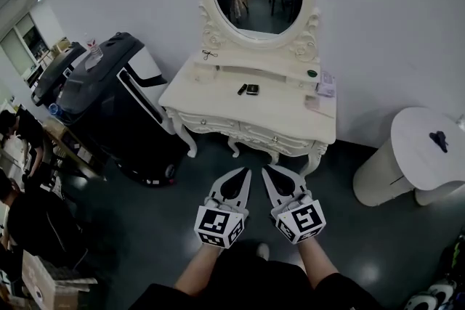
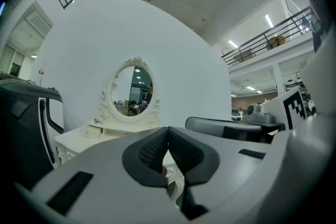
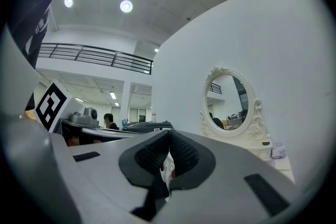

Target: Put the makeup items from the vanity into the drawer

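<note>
Well short of the cream carved table [image 1: 211, 94], left gripper [image 1: 243, 172] and right gripper [image 1: 268, 169]: jaws pressed together, empty. Small black square compact [image 1: 252, 89]: likely light, rigid, slick; pinch its edges.

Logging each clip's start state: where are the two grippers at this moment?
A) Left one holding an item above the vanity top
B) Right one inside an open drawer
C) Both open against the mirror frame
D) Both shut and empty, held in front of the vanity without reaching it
D: in the head view the left gripper and right gripper are side by side, short of the vanity, each with its jaws together and nothing between them.
</note>
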`<action>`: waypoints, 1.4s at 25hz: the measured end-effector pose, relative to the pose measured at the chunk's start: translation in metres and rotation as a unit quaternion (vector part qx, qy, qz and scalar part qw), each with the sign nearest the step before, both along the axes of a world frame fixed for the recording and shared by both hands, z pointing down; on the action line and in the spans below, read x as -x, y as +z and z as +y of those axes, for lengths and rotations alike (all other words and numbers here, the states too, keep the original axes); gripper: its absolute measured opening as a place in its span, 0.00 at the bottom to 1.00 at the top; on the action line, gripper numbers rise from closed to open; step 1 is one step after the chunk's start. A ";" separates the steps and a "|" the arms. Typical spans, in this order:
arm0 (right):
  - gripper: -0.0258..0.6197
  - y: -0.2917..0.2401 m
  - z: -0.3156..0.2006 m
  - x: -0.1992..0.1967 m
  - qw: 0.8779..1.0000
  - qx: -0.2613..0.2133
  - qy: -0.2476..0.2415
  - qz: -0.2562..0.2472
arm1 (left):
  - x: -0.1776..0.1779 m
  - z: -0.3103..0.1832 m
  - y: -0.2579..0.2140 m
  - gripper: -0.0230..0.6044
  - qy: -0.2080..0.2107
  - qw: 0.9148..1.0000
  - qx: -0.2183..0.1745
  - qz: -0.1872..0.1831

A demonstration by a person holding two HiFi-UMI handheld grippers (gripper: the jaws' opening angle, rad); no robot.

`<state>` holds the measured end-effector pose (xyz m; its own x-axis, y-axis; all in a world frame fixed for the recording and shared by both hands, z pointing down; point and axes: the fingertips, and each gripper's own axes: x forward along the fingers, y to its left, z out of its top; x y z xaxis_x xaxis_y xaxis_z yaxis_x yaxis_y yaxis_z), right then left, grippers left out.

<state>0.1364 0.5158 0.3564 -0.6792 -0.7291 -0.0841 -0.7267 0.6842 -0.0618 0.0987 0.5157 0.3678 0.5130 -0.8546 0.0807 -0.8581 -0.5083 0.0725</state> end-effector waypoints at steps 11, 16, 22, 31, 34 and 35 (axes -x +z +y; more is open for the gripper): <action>0.08 0.017 -0.035 0.012 1.000 0.015 -0.008 0.007 | 0.015 -0.027 0.009 0.06 -0.010 1.000 0.001 -0.006; 0.08 0.021 -0.068 0.026 1.000 0.021 -0.007 0.009 | 0.032 -0.062 0.009 0.06 -0.014 1.000 0.002 -0.002; 0.08 0.030 -0.117 0.049 0.999 0.031 -0.012 0.015 | 0.057 -0.111 0.013 0.06 -0.017 1.000 0.007 -0.002; 0.08 0.032 -0.178 0.073 0.999 0.047 0.007 0.016 | 0.079 -0.178 0.014 0.06 0.003 1.000 0.017 -0.005; 0.08 0.033 -0.193 0.078 0.998 0.051 0.017 0.017 | 0.082 -0.193 0.017 0.06 0.017 1.000 0.021 -0.005; 0.08 0.033 -0.198 0.079 0.998 0.052 0.021 0.018 | 0.084 -0.197 0.018 0.06 0.021 1.000 0.022 -0.006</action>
<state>0.0570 0.3174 0.3894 -0.6495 -0.7602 0.0170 -0.7572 0.6447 -0.1047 0.0151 0.3183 0.3861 0.5467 -0.8282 0.1237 -0.8373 -0.5399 0.0860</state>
